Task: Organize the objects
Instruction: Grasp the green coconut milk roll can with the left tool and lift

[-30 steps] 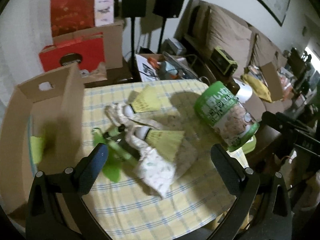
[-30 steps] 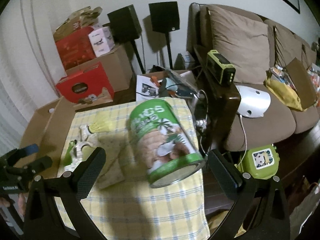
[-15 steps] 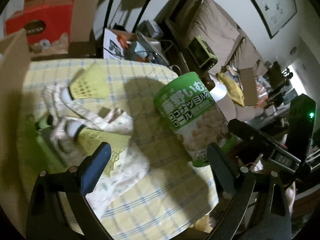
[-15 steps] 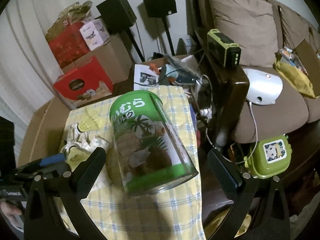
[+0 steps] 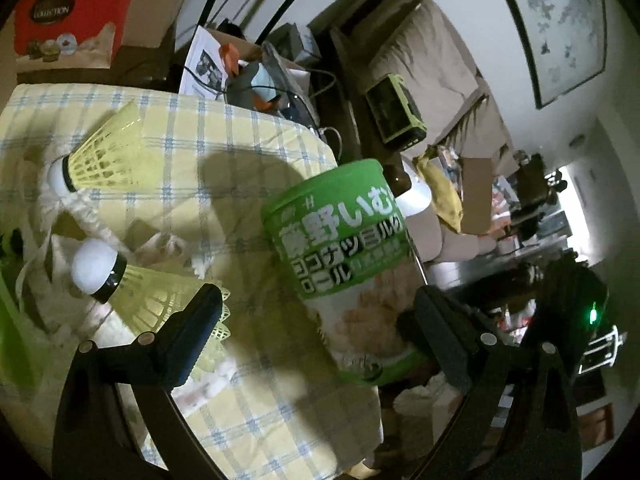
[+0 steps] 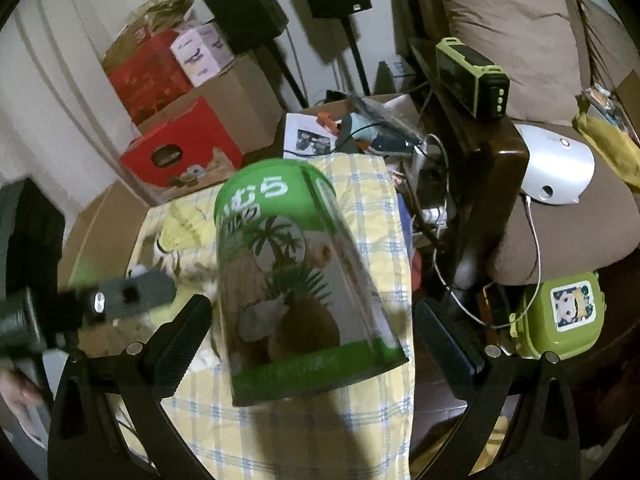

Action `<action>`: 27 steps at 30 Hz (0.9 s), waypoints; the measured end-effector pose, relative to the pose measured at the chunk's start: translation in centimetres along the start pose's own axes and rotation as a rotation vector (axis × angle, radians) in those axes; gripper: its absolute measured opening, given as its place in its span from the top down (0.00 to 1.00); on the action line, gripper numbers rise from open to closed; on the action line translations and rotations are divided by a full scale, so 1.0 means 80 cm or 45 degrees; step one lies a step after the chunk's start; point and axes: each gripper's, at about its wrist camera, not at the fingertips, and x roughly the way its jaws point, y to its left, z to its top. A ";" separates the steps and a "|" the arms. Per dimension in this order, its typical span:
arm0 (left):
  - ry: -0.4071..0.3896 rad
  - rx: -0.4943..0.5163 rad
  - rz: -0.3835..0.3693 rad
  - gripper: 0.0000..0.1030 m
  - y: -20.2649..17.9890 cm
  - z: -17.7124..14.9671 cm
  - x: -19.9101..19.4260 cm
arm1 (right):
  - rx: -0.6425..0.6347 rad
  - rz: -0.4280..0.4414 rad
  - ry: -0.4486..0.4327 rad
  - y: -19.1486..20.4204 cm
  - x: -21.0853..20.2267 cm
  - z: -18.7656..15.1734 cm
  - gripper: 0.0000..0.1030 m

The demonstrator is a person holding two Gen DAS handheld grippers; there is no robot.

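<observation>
we see the green can [image 6: 296,280] lying tilted on the checked tablecloth [image 6: 372,216], long axis toward our right gripper [image 6: 312,340], which sits nearest with fingers wide around it, left gripper [image 5: 320,344] wide too.

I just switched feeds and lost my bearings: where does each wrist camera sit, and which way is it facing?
Left wrist: on the left gripper, looking across the yellow checked tablecloth at the green cylindrical snack canister; its open fingers show.
Right wrist: on the right gripper, facing the canister and brown sofa; its open fingers and the blurred left gripper show.
Shared: canister, tablecloth, yellow shuttlecocks.
</observation>
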 end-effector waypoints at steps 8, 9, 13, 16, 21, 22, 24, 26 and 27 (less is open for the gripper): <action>0.050 -0.022 0.041 0.06 -0.014 0.013 0.039 | -0.088 -0.049 0.028 0.020 0.021 -0.010 0.00; 0.049 -0.023 0.037 0.05 -0.015 0.013 0.042 | -0.088 -0.049 0.024 0.020 0.023 -0.011 0.00; 0.030 -0.033 0.029 0.04 -0.018 0.015 0.049 | -0.083 -0.046 0.008 0.019 0.028 -0.013 0.00; 0.028 -0.046 0.017 0.03 -0.021 0.013 0.057 | -0.071 -0.027 0.000 0.018 0.030 -0.014 0.00; 0.066 -0.072 -0.031 0.02 -0.022 0.008 0.072 | -0.039 0.006 -0.001 0.016 0.033 -0.015 0.00; 0.062 -0.068 -0.032 0.02 -0.022 0.008 0.071 | -0.031 0.007 -0.005 0.016 0.033 -0.016 0.00; 0.058 -0.065 -0.031 0.03 -0.022 0.006 0.069 | -0.032 0.006 -0.014 0.018 0.032 -0.017 0.01; 0.051 -0.060 -0.024 0.03 -0.022 0.004 0.067 | -0.020 0.008 -0.017 0.019 0.032 -0.018 0.01; 0.049 -0.058 -0.021 0.03 -0.022 0.003 0.065 | -0.016 0.009 -0.016 0.021 0.032 -0.019 0.01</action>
